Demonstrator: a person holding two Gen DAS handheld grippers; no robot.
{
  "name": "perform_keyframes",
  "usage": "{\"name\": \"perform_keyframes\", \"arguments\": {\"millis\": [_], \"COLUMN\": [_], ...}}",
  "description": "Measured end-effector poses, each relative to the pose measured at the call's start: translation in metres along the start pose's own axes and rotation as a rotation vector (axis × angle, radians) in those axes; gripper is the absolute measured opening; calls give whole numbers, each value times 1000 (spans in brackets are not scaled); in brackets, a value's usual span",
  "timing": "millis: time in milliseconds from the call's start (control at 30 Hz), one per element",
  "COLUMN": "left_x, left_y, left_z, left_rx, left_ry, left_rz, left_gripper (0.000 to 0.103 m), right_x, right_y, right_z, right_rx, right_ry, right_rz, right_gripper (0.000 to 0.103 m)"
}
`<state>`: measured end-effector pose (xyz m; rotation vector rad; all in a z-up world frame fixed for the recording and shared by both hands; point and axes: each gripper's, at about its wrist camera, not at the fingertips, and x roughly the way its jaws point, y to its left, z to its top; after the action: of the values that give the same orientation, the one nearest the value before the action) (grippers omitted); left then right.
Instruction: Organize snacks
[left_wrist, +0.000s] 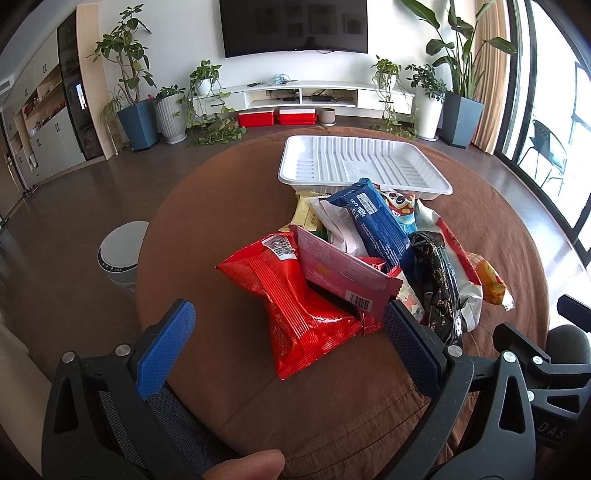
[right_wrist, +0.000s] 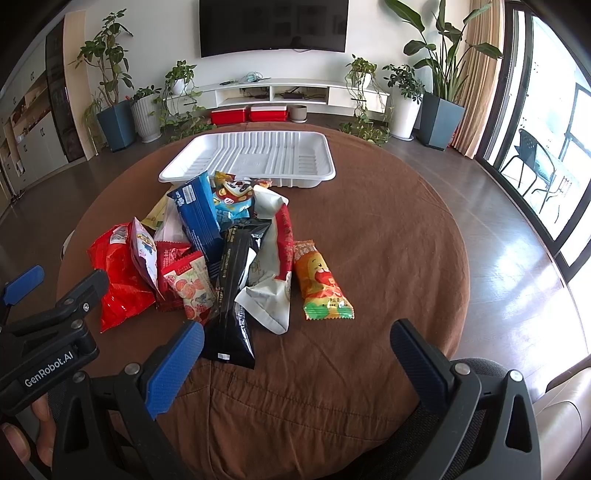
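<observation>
A pile of snack packets lies on a round brown-clothed table (left_wrist: 229, 406). A large red packet (left_wrist: 295, 306) sits nearest my left gripper (left_wrist: 288, 328), which is open with its blue pads on either side of the packet's near end, not touching it. A pink packet (left_wrist: 340, 269), a blue packet (left_wrist: 376, 225) and a black packet (left_wrist: 439, 280) lie behind. An empty white ribbed tray (left_wrist: 362, 162) stands beyond the pile. My right gripper (right_wrist: 295, 350) is open above the bare cloth, with the black packet (right_wrist: 236, 291) and an orange packet (right_wrist: 321, 284) just ahead of it.
The white tray (right_wrist: 255, 155) sits at the table's far side. Bare cloth (right_wrist: 388, 229) spreads to the right of the pile. A round white bin (left_wrist: 118, 251) stands on the floor left of the table. A hand's fingers (right_wrist: 22, 439) hold the left gripper.
</observation>
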<state>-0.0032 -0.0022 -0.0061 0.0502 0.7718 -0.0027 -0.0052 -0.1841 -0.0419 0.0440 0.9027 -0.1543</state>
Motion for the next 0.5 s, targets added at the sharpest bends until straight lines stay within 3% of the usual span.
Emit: {"name": "perform_keyframes", "arguments": {"millis": [200,300,400,500], "left_x": [3,2,-1,7], "left_y": [2,9,17,25], "left_z": [-8,-13,-22,-30], "left_rx": [-28,-5,12,5], "left_ry": [-13,-48,-61,57], "left_rz": [-56,-211,-250,-268], "left_gripper": [103,103,103,103], "right_x": [0,-3,-6,-3], "right_y": [0,-3,-14,-31], "right_z": [0,-3,-4,4], "right_rx": [3,18,73,156], "right_ry": [-3,-30,-75,-73], "right_rz": [6,33,111,216], "right_gripper": [103,103,103,103]}}
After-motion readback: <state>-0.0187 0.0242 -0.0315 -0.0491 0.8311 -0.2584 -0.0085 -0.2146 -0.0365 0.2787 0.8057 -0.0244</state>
